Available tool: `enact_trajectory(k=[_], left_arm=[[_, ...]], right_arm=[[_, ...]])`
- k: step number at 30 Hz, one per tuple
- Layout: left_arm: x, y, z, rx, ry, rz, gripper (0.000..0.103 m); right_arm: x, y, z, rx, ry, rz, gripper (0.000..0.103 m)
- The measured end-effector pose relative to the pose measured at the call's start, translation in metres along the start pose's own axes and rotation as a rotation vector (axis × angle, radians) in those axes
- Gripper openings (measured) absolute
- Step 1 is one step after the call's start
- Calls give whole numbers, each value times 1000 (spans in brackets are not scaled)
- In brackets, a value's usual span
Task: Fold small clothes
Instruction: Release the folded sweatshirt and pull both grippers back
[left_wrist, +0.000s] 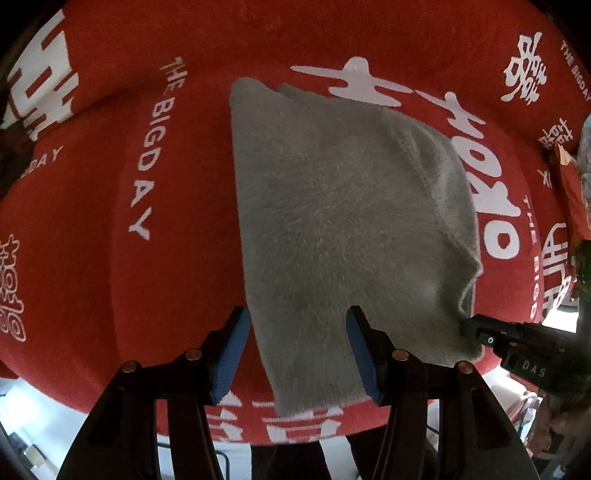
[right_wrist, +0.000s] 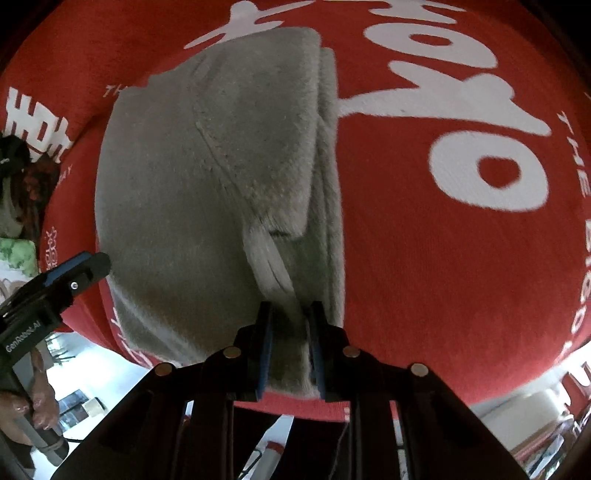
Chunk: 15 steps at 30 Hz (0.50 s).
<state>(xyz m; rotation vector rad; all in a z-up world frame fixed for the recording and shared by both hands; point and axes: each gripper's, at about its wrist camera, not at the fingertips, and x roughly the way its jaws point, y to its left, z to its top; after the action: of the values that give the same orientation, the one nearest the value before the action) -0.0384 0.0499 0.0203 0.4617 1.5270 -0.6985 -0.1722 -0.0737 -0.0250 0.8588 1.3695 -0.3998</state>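
Your right tongs (right_wrist: 290, 347) pinch the grey fleece garment's (right_wrist: 207, 177) edge; your left tongs (left_wrist: 295, 354) gape over it. A thin grip may slip and undo the fold.

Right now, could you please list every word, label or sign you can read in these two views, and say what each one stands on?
"THE BIGDAY": white print on the red cloth, repeated.
Large white Chinese characters on the same cloth: decorative, not read here.
"GenRobot.AI": white, on the left gripper body, right wrist view.
"DAS": as it reads, upside down and possibly mirrored, on the right gripper body, left wrist view.
The grey garment bears no text.
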Motion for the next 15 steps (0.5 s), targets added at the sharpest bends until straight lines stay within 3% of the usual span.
enact_trajectory(k=[3,5,8,10,15], left_arm=[[-19,0,-3,1,-34,19,61],[-36,2,-5,-25,-71,12,101],[-56,6,-5,-53,-97,-19,102],[-67,5,-3,-48,-95,27,102],[-92,2,0,-39,-146,107,102]], right_arm=[[-17,-1,-3,18,-12,11,25],[-31,0,-6,24,-27,13,33],[-52,8,-7,19,-54,16,37],[-66,17,-5,11,-73,14,41],[-96,32,-5,-17,-115,-3,69]])
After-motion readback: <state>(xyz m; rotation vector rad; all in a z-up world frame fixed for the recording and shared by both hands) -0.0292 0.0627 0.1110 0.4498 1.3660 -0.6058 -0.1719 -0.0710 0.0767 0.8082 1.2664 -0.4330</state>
